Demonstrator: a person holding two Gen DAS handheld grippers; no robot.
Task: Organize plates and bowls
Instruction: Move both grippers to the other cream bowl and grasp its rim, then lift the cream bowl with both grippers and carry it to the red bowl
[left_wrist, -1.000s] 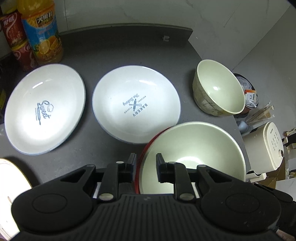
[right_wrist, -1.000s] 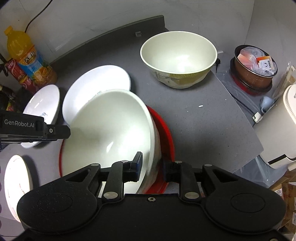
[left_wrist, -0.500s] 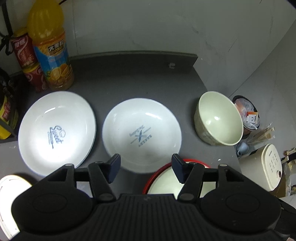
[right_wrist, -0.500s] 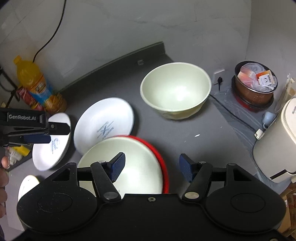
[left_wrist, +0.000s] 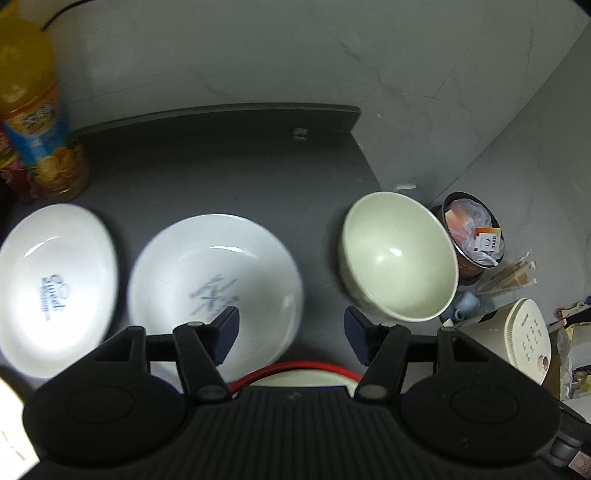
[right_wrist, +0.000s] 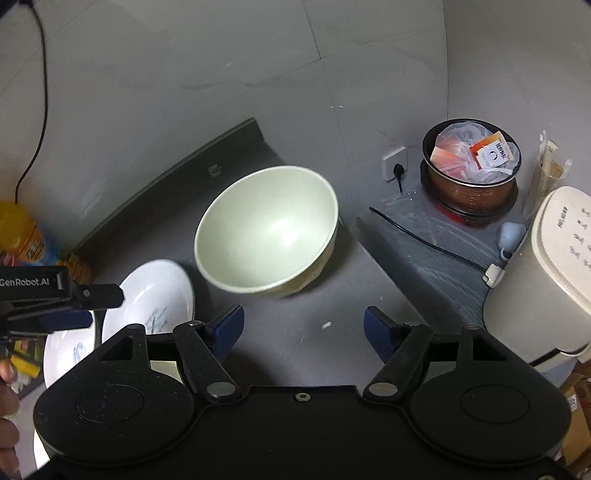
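Note:
My left gripper is open and empty, hovering over the near edge of a white plate with a blue print. A second white plate marked "Sweet" lies to its left. A cream bowl stands to the right. Just under the gripper body shows the rim of a red-edged bowl with a cream bowl inside. My right gripper has its jaws opening with nothing between them, short of the cream bowl. The left gripper appears at the left above the printed plate.
An orange juice bottle and red cans stand at the back left. Beyond the counter's right edge are a brown pot of packets, a white appliance and a black cable. A hand shows at the left edge.
Both grippers let go of the cream bowl nested in the red-edged one, opened and drew back. That stack has slid almost out of both views at the bottom.

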